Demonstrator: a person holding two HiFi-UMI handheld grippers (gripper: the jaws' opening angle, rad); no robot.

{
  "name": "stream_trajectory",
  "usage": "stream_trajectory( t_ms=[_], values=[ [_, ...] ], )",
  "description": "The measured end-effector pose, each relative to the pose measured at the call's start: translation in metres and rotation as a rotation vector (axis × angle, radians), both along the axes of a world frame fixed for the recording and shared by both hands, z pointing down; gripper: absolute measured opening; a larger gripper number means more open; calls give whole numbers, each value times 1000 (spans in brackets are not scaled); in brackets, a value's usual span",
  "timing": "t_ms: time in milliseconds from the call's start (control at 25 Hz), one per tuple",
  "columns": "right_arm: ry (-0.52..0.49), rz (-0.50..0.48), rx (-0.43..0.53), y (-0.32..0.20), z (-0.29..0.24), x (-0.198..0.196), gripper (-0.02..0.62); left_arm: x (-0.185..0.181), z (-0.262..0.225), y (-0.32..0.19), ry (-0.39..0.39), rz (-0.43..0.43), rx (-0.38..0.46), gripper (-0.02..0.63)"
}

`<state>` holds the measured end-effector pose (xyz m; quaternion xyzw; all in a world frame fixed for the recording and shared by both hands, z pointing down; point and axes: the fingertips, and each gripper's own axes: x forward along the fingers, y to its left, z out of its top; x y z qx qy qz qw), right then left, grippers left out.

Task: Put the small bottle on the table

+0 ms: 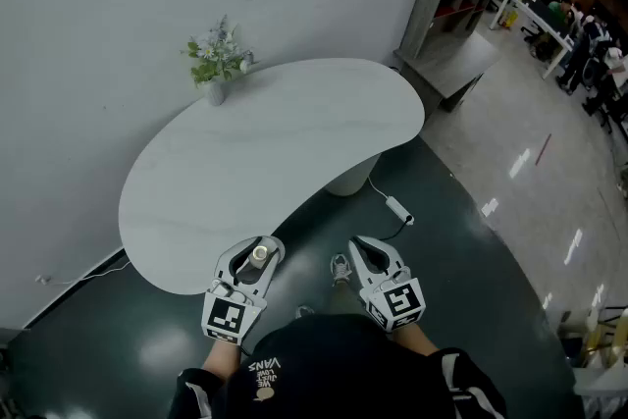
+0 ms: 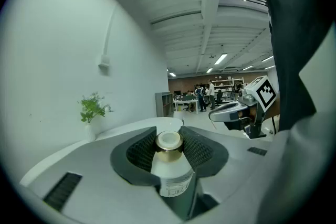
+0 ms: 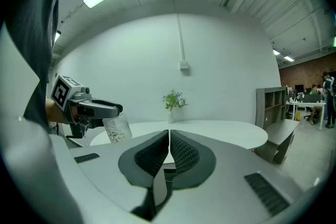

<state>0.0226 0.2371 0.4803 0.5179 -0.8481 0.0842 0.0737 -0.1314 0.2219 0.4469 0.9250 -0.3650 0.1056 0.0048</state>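
Left gripper (image 1: 257,255) clamps bottle (image 2: 170,165), white cap up, held over near edge of table (image 1: 285,152). Contents unclear. Right gripper (image 3: 169,150) closed, empty, alongside. Vase (image 1: 216,94) at far edge holds greenery (image 1: 218,54).

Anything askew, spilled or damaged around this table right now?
Nothing stands out. The left gripper holds the small bottle, capped, by the table's near edge; the plant vase stands upright by the wall. No spill shows.

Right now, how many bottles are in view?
1. The small bottle is clamped in the left gripper's jaws, by the near edge of the table. The right gripper is shut, empty. Far shelves are too small to check.
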Motion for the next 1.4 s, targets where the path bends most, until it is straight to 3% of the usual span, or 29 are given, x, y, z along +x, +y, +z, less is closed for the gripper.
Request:
stream_trajectory(
  t_ms=[840,1160,1400],
  values=[
    [-60,-12,20,-13,-4,6,51,4,2,-12,-12,-16,-3,158],
    [-62,-33,21,-56,-4,35,52,23,7,-51,-41,-61,-10,158],
    [-48,-126,11,-105,-3,54,52,50,5,-95,-18,-132,-10,158]
  ],
)
